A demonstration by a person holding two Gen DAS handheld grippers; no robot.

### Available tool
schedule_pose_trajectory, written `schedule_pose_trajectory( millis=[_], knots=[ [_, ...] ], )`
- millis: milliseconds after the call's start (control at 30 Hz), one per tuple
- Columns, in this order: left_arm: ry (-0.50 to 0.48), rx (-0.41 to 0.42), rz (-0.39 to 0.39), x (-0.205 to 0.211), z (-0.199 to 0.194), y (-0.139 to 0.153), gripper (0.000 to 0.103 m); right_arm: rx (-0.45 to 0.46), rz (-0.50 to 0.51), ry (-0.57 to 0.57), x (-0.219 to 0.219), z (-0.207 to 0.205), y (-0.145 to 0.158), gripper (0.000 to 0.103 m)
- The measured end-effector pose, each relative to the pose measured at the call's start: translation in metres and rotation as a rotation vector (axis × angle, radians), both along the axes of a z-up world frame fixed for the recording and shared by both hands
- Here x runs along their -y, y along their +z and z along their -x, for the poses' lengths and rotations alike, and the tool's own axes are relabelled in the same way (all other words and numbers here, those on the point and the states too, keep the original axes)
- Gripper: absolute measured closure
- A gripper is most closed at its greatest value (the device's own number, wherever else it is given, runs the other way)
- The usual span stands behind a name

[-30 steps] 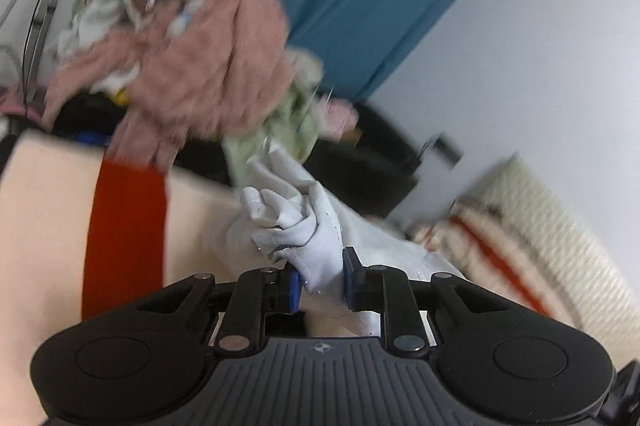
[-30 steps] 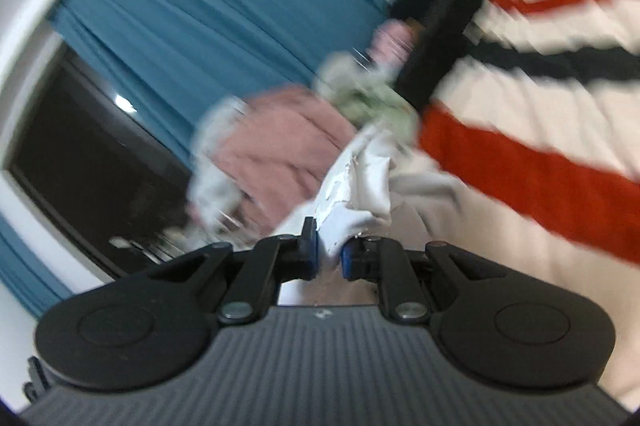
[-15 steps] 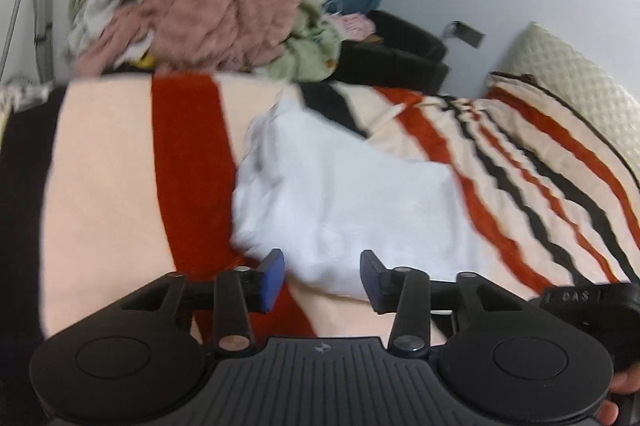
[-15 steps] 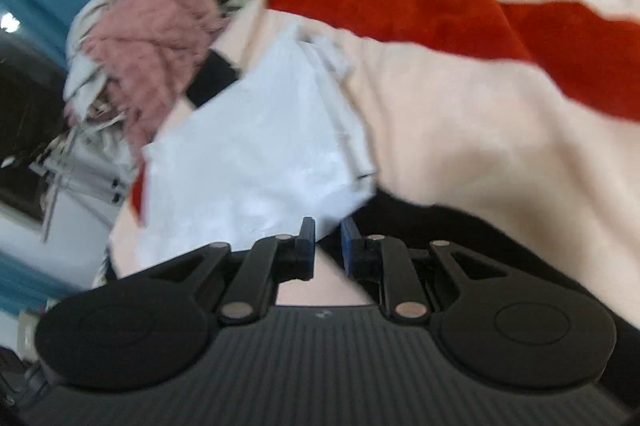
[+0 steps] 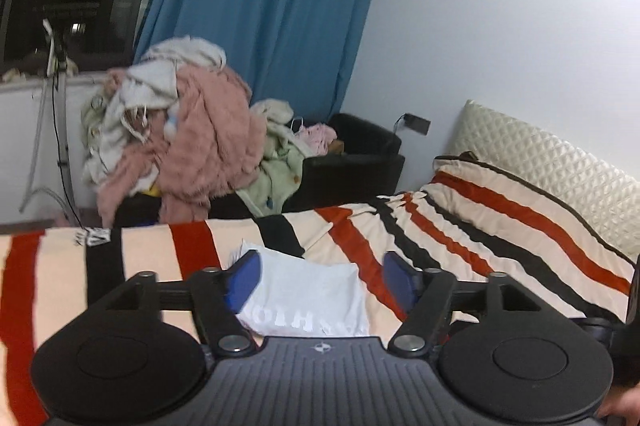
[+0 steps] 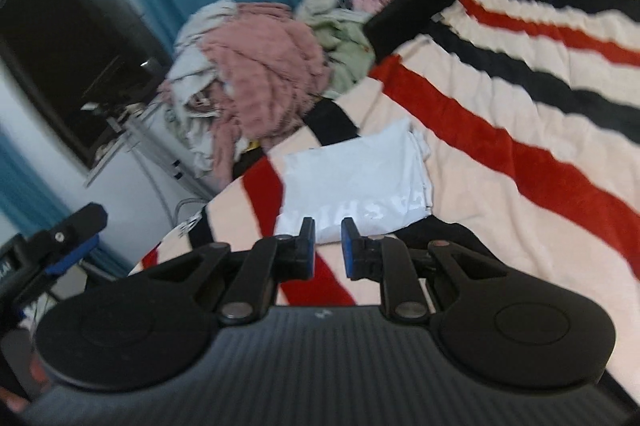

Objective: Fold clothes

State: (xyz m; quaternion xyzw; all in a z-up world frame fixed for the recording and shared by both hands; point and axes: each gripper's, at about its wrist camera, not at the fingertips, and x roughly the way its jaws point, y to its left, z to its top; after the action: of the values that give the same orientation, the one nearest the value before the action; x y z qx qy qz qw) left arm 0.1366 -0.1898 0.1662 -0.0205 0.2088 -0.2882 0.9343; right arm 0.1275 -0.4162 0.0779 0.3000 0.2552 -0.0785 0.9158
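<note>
Two wrist views over a bed. A white garment (image 5: 308, 296) lies as a compact, roughly rectangular folded packet on the striped blanket (image 5: 480, 238), at lower centre of the left view and at centre of the right view (image 6: 356, 182); dark mirrored lettering runs along its near edge, and stacked layer edges show at its right side in the right view. It lies as the task would leave a finished piece.

The left tongs (image 5: 320, 280) stand wide open and hold nothing; the blue pads frame the packet from above without visibly touching it. The right tongs (image 6: 328, 246) show a narrow gap between the pads with no cloth in it, and hang just short of the packet's near edge.

A heap of loose clothes (image 5: 180, 142), pink, grey-white and pale green, is piled beyond the bed at middle left of the left view and upper centre of the right view (image 6: 256, 74). A blue curtain (image 5: 264, 6) hangs behind it, and a quilted headboard (image 5: 552, 162) sits at the right.

Handling, as a judgement: the garment appears thin, light and limp, with no stiffness of its own, so the layers would slide apart if lifted by one corner. Hold is best taken at two points on a folded edge, pinching all layers together, or from beneath with both tongs. The plush blanket probably grips the cloth, so dragging may undo the fold.
</note>
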Motion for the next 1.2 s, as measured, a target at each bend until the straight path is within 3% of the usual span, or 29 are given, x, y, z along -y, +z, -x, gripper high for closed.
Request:
schedule_pose_trajectory(
  millis=[100, 167, 200, 233, 267, 467, 667, 767, 900, 1067, 1200],
  knots=[
    [0.003, 0.062, -0.028, -0.014, 0.052, 0.012, 0.002, 0.03, 0.047, 0.029, -0.019, 0.034, 0.017, 0.083],
    [0.006, 0.091, -0.047, -0.023, 0.08, 0.012, 0.0, 0.05, 0.075, 0.043, -0.03, 0.054, 0.024, 0.059],
    [0.004, 0.103, -0.058, -0.027, 0.093, 0.011, 0.0, 0.064, 0.09, 0.048, -0.036, 0.064, 0.025, 0.037],
    [0.002, 0.113, -0.069, -0.033, 0.106, 0.008, 0.0, 0.079, 0.105, 0.051, -0.041, 0.073, 0.026, 0.022],
    [-0.002, 0.121, -0.081, -0.039, 0.117, 0.003, 0.0, 0.096, 0.124, 0.048, -0.045, 0.081, 0.025, 0.019],
    [0.017, 0.158, -0.128, -0.073, 0.155, -0.022, 0.0, 0.15, 0.204, 0.053, -0.069, 0.114, 0.001, 0.019],
    [0.074, 0.194, -0.083, -0.102, 0.17, -0.043, 0.0, 0.21, 0.312, 0.051, -0.096, 0.123, -0.034, 0.019],
    [0.108, 0.193, -0.047, -0.111, 0.171, -0.058, 0.0, 0.231, 0.343, 0.045, -0.107, 0.122, -0.051, 0.019],
    [0.182, 0.18, -0.054, -0.116, 0.169, -0.081, 0.0, 0.236, 0.377, 0.034, -0.119, 0.116, -0.074, 0.019],
    [0.2, 0.182, -0.066, -0.123, 0.163, -0.103, 0.0, 0.236, 0.42, 0.026, -0.129, 0.106, -0.094, 0.019],
    [0.2, 0.122, -0.038, -0.13, 0.15, -0.119, 0.0, 0.247, 0.441, -0.005, -0.133, 0.103, -0.104, 0.019]
  ],
)
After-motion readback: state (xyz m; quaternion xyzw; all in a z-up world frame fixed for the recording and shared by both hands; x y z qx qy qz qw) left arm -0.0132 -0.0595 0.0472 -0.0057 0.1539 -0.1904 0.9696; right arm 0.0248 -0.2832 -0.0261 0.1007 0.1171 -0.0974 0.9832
